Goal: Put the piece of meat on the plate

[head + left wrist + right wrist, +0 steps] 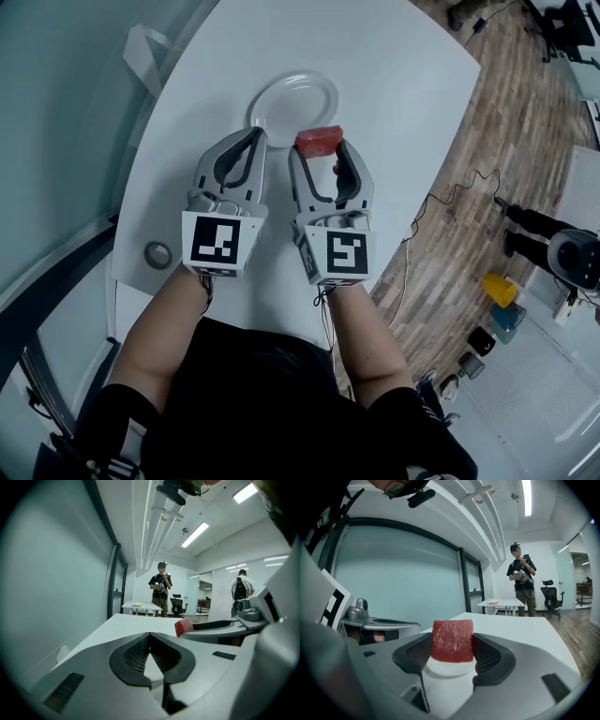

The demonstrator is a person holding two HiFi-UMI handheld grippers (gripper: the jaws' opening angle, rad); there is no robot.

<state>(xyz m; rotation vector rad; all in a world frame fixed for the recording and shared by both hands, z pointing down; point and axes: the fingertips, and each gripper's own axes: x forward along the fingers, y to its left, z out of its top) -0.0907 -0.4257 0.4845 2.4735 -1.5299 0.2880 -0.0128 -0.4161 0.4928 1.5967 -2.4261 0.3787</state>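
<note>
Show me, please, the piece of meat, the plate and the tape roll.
piece of meat (451,641), right gripper view, front face.
plate (298,94), head view, bare centre.
tape roll (149,255), head view, left band.

The piece of meat (452,641) has a dull red, grainy, rough face. The left tongs (150,641) and the right tongs (451,651) have smooth, matt grey plastic shells, lined with black rubbery pads (417,654) that carry a fine ribbed mesh texture. At 12 o'clock on the desk (403,112), the plate (286,98) looks like thin white plastic, smooth with a faint gloss. The desk top itself is white, smooth and matt. At 3 o'clock the floor (511,122) shows wood-grain planks in mixed browns. At 9 o'clock the roll of tape (157,254) is grey with a soft sheen.
</note>
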